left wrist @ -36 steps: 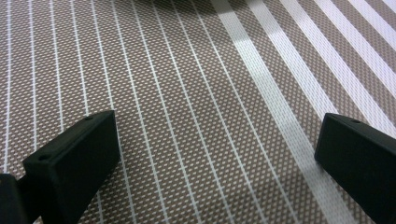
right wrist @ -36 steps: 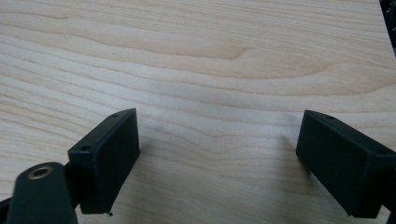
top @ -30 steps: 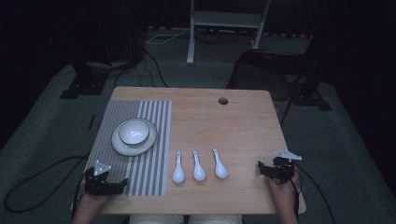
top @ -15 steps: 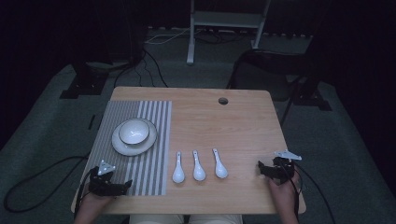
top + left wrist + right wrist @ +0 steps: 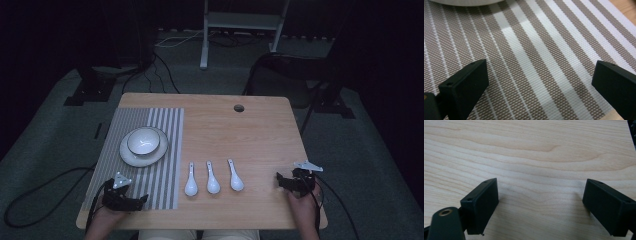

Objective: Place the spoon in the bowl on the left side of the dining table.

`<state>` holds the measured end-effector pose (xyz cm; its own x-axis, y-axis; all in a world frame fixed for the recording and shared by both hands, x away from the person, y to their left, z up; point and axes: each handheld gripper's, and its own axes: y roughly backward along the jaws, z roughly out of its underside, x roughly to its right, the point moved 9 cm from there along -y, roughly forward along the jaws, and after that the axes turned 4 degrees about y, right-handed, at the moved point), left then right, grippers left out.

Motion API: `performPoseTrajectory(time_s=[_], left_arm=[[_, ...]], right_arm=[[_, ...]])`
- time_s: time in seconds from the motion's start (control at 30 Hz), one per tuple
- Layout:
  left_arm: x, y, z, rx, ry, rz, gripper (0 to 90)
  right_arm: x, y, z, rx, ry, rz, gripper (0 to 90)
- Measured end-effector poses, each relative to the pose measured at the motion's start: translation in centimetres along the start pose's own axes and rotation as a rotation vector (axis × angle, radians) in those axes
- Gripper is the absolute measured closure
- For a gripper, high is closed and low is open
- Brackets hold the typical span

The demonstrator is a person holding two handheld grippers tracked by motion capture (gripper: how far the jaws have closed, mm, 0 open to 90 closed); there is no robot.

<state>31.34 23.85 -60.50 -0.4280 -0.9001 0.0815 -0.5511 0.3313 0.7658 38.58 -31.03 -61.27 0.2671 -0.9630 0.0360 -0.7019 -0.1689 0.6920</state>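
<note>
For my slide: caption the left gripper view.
Open left tongs hovering over the striped placemat, plate edge just ahead.

A striped grey woven placemat [image 5: 150, 145] and three white ceramic spoons [image 5: 212, 177] are laid on the light wooden rectangular table [image 5: 250, 135].

We see a placemat [image 5: 150, 150] striped grey-brown and white on the light wood-grain table [image 5: 250, 130]. On the placemat, the bowl [image 5: 143, 140] and plate [image 5: 131, 159] are white. Right of the placemat, three spoons [image 5: 213, 178] are white. Both grippers are black.
</note>
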Motion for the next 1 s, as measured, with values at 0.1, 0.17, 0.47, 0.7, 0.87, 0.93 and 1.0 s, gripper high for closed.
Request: performPoseTrajectory(time_s=[0.1, 0.17, 0.47, 0.7, 0.87, 0.93, 1.0], left_arm=[[0.2, -0.1, -0.1, -0.004, -0.007, 0.003, 0.9], [0.4, -0.2, -0.1, -0.009, -0.014, 0.01, 0.9], [1.0, -0.1, -0.6, -0.009, -0.019, 0.034, 0.9], [1.6, -0.2, -1.2, 0.0, -0.027, 0.048, 0.9], [2.2, -0.4, -1.9, 0.005, -0.041, 0.059, 0.9], [2.5, -0.5, -2.1, 0.003, -0.049, 0.068, 0.9], [2.7, -0.7, -2.3, 0.003, -0.05, 0.074, 0.9]], right_arm=[[0.0, 0.0, 0.0, 0.0, 0.0, 0.0, 12.6], [0.0, 0.0, 0.0, 0.0, -0.001, 0.0, 12.6], [0.0, 0.0, 0.0, 0.0, 0.0, 0.0, 12.6], [0.0, 0.0, 0.0, 0.0, 0.0, 0.0, 12.6], [0.0, 0.0, 0.0, 0.0, 0.001, 0.0, 12.6], [0.0, 0.0, 0.0, 0.0, 0.0, 0.0, 12.6], [0.0, 0.0, 0.0, 0.0, 0.0, 0.0, 12.6]])
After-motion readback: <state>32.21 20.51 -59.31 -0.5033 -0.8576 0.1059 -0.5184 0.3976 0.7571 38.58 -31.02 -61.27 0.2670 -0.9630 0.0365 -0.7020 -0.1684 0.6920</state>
